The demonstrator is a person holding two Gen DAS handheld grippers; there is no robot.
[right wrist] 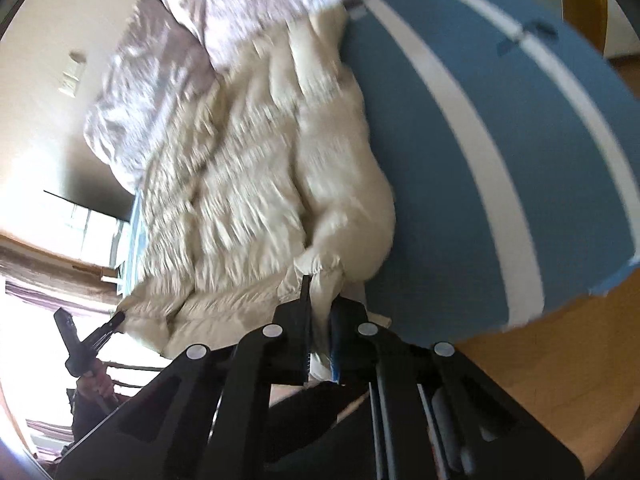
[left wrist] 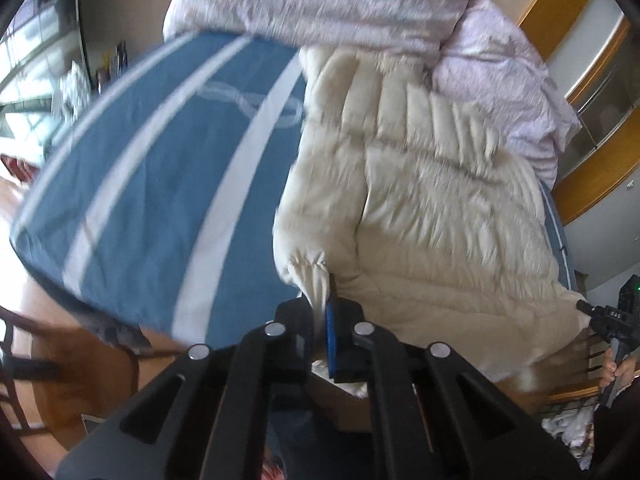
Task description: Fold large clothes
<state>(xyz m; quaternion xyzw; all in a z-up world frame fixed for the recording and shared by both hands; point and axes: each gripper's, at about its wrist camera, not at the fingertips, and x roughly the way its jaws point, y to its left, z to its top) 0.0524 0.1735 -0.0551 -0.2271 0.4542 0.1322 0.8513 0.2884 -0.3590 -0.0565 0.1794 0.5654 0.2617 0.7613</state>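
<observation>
Cream puffer jacket (left wrist: 420,184) spread over a blue white-striped bed sheet (left wrist: 160,168), filling the centre and right of the left wrist view and the centre-left of the right wrist view; a lilac duvet (left wrist: 320,0) is bunched along the top of both. Left gripper (left wrist: 322,320), bottom centre: fingers pinching a gathered cuff of the jacket. Right gripper (right wrist: 320,320), bottom centre of its view: fingers pinching the other cuff; each view shows the other gripper at its lower edge, at the jacket's hem, with a hand (left wrist: 612,372) on its handle.
</observation>
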